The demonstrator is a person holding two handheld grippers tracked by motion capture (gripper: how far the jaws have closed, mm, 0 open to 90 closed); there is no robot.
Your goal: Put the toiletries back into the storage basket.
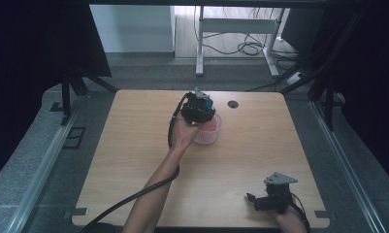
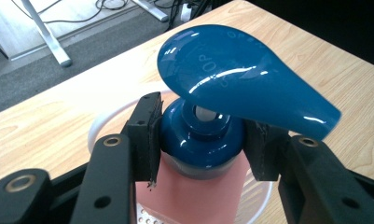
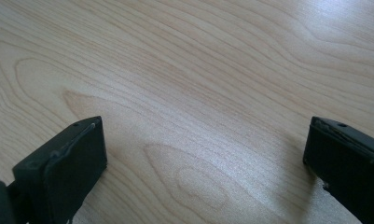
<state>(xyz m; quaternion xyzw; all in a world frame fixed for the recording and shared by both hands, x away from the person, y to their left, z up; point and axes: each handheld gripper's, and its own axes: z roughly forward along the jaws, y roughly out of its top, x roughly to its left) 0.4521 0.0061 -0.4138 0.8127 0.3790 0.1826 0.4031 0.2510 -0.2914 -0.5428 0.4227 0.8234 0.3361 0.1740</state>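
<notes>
Over the clear bowl (image 1: 210, 131) at mid-table, the left gripper (image 2: 201, 140) clamps the blue collar of the pink pump bottle (image 2: 201, 191), which stands in the bowl. Grasp made; lifting or pressing seemingly remains. The right gripper (image 1: 260, 200) rests wide open, empty, near the table (image 1: 134, 160) edge.

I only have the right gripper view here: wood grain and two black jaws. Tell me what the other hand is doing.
Observer: The left gripper is shut on the collar of a blue pump bottle, just beneath its pump head.
Operator: Say where that bottle stands.
Observer: Inside a clear round container near the far middle of the table, by the look of the high view.
Operator: Now place my gripper.
Observer: The right gripper sits open at the table's near right corner, well apart from the bottle.
</notes>
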